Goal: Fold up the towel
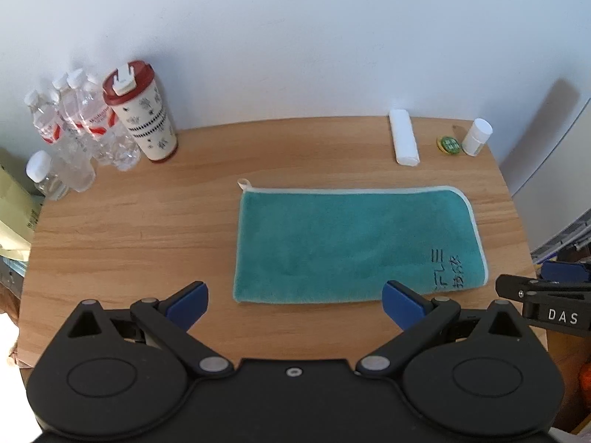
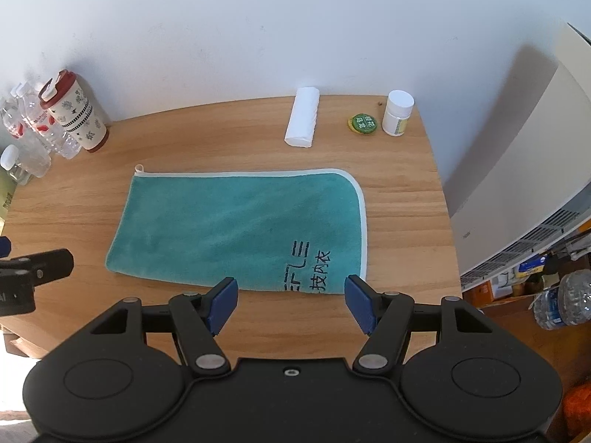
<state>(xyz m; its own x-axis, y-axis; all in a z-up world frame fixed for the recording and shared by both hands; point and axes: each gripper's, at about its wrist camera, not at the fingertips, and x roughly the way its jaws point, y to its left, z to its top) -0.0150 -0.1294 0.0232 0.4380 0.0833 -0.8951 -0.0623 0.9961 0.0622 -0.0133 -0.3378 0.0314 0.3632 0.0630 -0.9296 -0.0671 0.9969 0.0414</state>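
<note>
The left claw (image 1: 295, 304) hangs over the near edge of the wooden bench (image 1: 147, 229), its blue-tipped jaws spread wide with nothing between them. Just ahead of it a teal towel (image 1: 351, 243) lies flat, folded into a long rectangle with a pale trim, a small loop at its far left corner and dark stitched lettering at its near right end. Far ahead to the left stand a red-lidded tumbler (image 1: 144, 114) and a cluster of clear water bottles (image 1: 74, 125). Far ahead to the right lie a white roll (image 1: 404, 136), a green round tin (image 1: 448, 144) and a white pill bottle (image 1: 477, 136). The right claw (image 1: 550, 291) pokes in at the right edge.
</note>
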